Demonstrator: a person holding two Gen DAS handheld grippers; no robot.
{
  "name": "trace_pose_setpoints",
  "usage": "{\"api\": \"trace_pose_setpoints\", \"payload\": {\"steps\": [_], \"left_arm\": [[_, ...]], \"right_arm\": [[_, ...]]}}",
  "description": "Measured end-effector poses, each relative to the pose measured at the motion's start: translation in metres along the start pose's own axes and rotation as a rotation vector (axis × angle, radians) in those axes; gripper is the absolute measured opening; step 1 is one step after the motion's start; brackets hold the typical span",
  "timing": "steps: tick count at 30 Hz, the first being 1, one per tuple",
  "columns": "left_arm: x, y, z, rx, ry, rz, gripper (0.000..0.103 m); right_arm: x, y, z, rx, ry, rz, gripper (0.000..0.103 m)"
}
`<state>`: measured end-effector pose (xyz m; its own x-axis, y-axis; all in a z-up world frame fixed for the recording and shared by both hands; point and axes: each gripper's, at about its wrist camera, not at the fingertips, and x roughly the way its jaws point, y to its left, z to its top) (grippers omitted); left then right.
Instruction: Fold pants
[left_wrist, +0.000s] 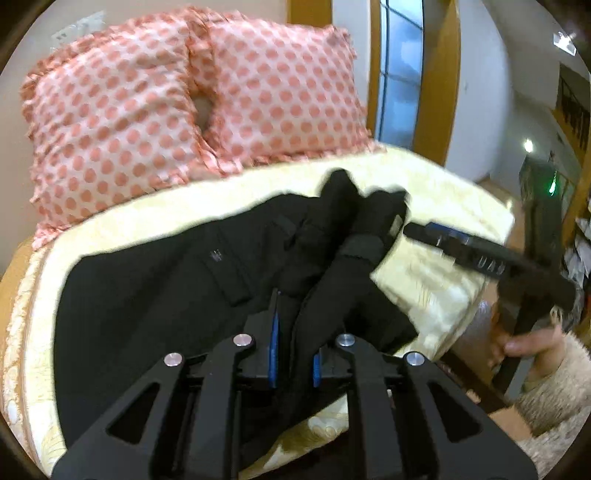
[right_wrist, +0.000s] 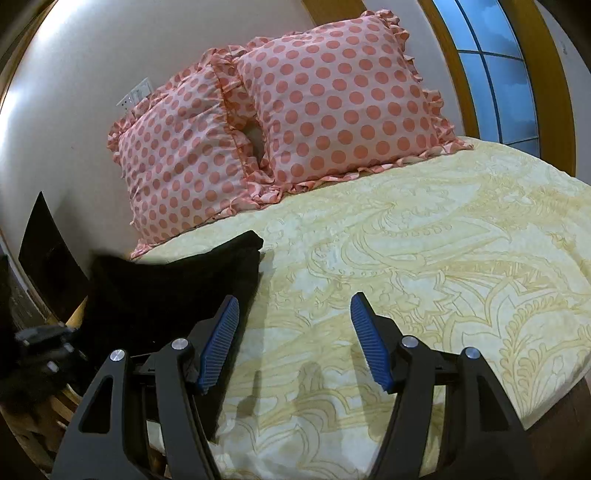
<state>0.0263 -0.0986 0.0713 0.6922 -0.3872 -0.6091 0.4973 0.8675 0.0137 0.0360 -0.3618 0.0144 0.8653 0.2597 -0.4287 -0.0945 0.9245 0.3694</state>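
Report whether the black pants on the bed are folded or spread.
Partly folded: the black pants lie bunched on the yellow bedspread, fabric pinched in the left gripper. Right gripper open, empty.

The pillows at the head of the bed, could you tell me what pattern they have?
The pillows are pale pink with coral polka dots and ruffled edges, clearest in the right wrist view.

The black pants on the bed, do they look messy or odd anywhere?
Yes. The black pants lie mostly flat on the yellow bedspread, but the part gripped by the left gripper is bunched into a rumpled ridge toward the pillows.
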Motion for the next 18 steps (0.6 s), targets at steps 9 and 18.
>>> {"api": "trace_pose_setpoints", "payload": {"steps": [9, 18], "left_arm": [[-0.003, -0.017, -0.03, 0.076, 0.056, -0.119, 0.043], [-0.052, 0.087, -0.031, -0.255, -0.17, 0.025, 0.095]], "right_arm": [[0.0, 0.014, 0.018, -0.016, -0.019, 0.046, 0.067], [0.037, 0.088, 0.014, -0.2, 0.15, 0.338, 0.066]]}}
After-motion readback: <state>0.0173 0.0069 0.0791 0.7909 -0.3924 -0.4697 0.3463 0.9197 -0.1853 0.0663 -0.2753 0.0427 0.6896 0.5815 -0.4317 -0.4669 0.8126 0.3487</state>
